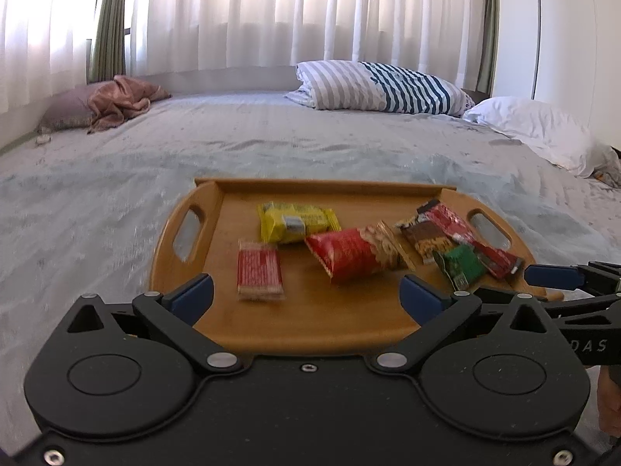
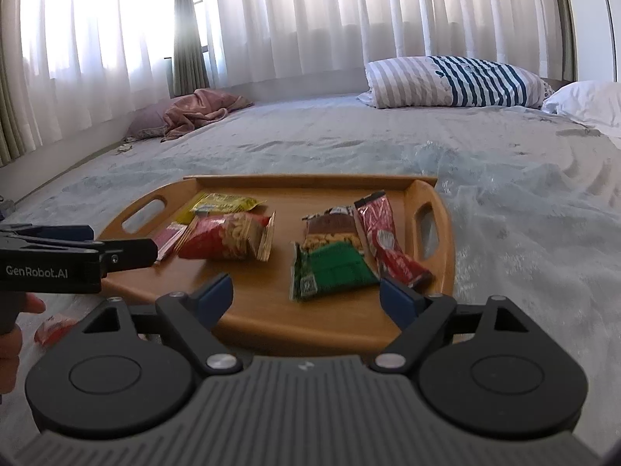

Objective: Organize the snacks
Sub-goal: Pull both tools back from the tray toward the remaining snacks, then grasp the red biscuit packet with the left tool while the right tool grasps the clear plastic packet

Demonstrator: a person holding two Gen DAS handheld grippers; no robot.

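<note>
A wooden tray (image 1: 310,322) with two handle slots lies on the bed, also in the right wrist view (image 2: 271,314). On it lie a yellow packet (image 1: 297,221), a small red-and-white wafer packet (image 1: 259,270), a red peanut bag (image 1: 355,254), a brown nut bar (image 1: 421,239), a green packet (image 1: 462,266) and a long red bar (image 1: 465,233). My left gripper (image 1: 306,295) is open and empty over the tray's near edge. My right gripper (image 2: 306,295) is open and empty just short of the green packet (image 2: 333,270). A small red snack (image 2: 52,328) lies on the bed off the tray.
The bed sheet (image 1: 271,136) spreads all round the tray. A striped pillow (image 1: 380,85) and a white pillow (image 1: 543,128) lie at the far right, a pink cloth on a cushion (image 1: 116,101) at the far left. Curtains hang behind.
</note>
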